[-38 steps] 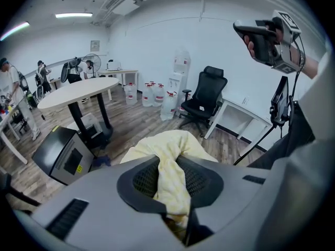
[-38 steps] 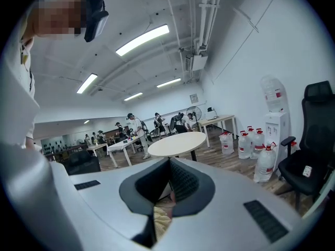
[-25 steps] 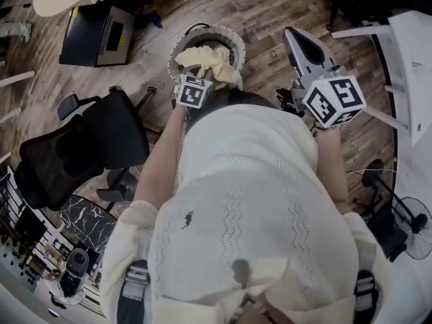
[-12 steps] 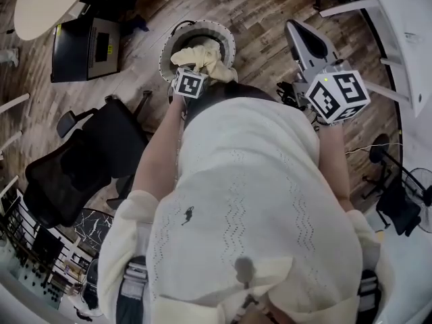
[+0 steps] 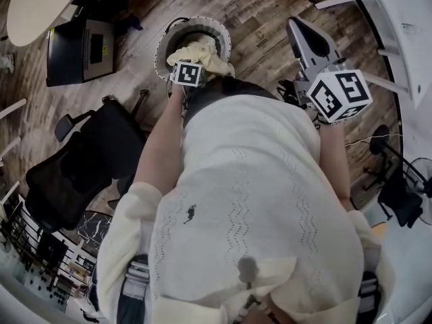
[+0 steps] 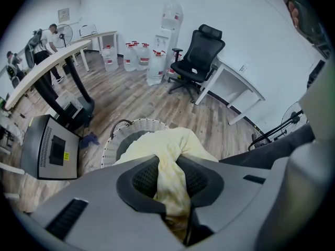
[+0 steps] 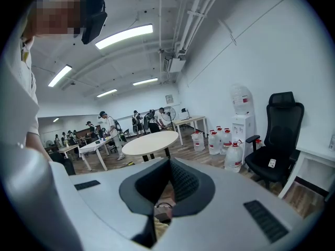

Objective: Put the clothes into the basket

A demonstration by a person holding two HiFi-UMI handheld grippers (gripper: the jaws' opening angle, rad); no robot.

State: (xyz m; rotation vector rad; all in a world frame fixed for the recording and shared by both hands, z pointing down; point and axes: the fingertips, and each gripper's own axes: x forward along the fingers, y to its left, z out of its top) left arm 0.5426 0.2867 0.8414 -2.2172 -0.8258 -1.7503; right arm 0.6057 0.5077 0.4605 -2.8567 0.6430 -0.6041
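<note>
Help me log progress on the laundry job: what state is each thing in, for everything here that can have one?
yellow garment: pinched in a gripper, hanging over the basket's mouth, not yet released.
basket: upright on the floor, open-topped.
left gripper: shut on the yellow garment, pointing down.
right gripper: shut, nothing between its jaws, held away from the basket.

Black office chair (image 5: 84, 157) on wood floor (image 5: 266, 12), pale round table (image 5: 37, 5), water jugs (image 6: 131, 56) by a dispenser (image 6: 166, 41)
</note>
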